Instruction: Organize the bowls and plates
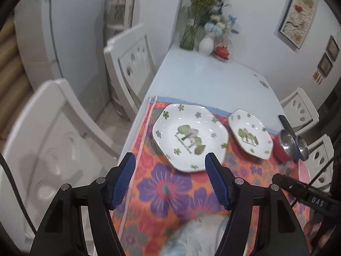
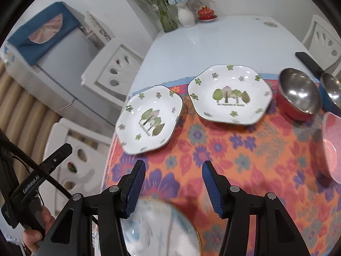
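Two white plates printed with green trees and small flowers lie side by side on the far part of a floral cloth [image 2: 245,160] in orange, red and purple, which covers the near end of a pale blue table [image 2: 213,42]. The left plate [image 2: 149,120] sits at the cloth's left edge, near the table's side, and the right plate [image 2: 231,96] lies just beside it; I cannot tell whether their rims touch. To the right of them stands a steel bowl with a red outside [image 2: 299,95], and just beside that a second steel bowl with a blue outside [image 2: 331,89], cut off by the frame. A pink bowl [image 2: 330,147] shows at the right edge, nearer the camera. Close under both cameras lies a blurred round white dish with blue marks [image 2: 159,230]. The left gripper [image 1: 170,179] hangs above the cloth with its blue-padded jaws apart and nothing between them. The right gripper [image 2: 173,186] likewise stands with its jaws parted and empty, over the cloth just in front of the blurred dish. At the table's far end stand a glass vase of green stems [image 2: 168,19], a white vase [image 2: 186,15] and a small red lidded pot [image 2: 205,12].
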